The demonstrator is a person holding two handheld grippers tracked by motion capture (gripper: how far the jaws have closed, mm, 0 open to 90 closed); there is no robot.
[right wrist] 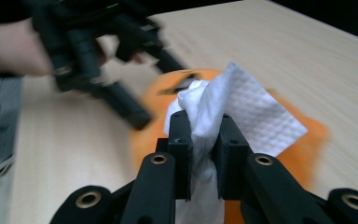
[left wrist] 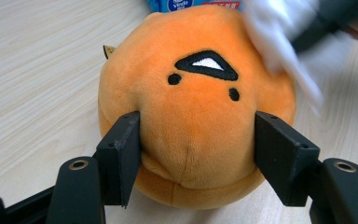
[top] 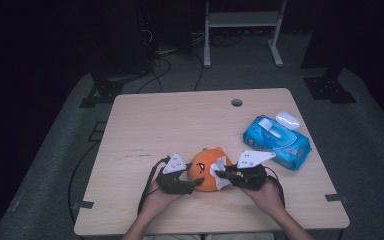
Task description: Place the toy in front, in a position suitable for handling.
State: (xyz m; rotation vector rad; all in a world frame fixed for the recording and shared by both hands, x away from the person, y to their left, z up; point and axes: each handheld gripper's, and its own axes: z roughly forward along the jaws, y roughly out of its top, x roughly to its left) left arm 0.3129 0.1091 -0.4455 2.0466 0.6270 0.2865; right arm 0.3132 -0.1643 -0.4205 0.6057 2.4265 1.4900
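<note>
A round orange plush toy [top: 206, 169] with a stitched black face sits near the table's front edge. My left gripper [top: 192, 183] is shut on the plush toy [left wrist: 196, 116], its two jaws pressing into the sides of the lower body. My right gripper [top: 221, 173] is shut on a white wet wipe [right wrist: 233, 112], which lies against the top of the plush toy [right wrist: 303, 144]. In the left gripper view the wipe [left wrist: 279, 42] is blurred at the toy's upper right. The left gripper [right wrist: 121, 100] appears blurred in the right gripper view.
A blue pack of wet wipes [top: 277, 141] with a white lid lies at the right of the wooden table [top: 170, 125], a small white cap-like object [top: 287, 120] just behind it. A round cable hole [top: 236, 102] is near the far edge.
</note>
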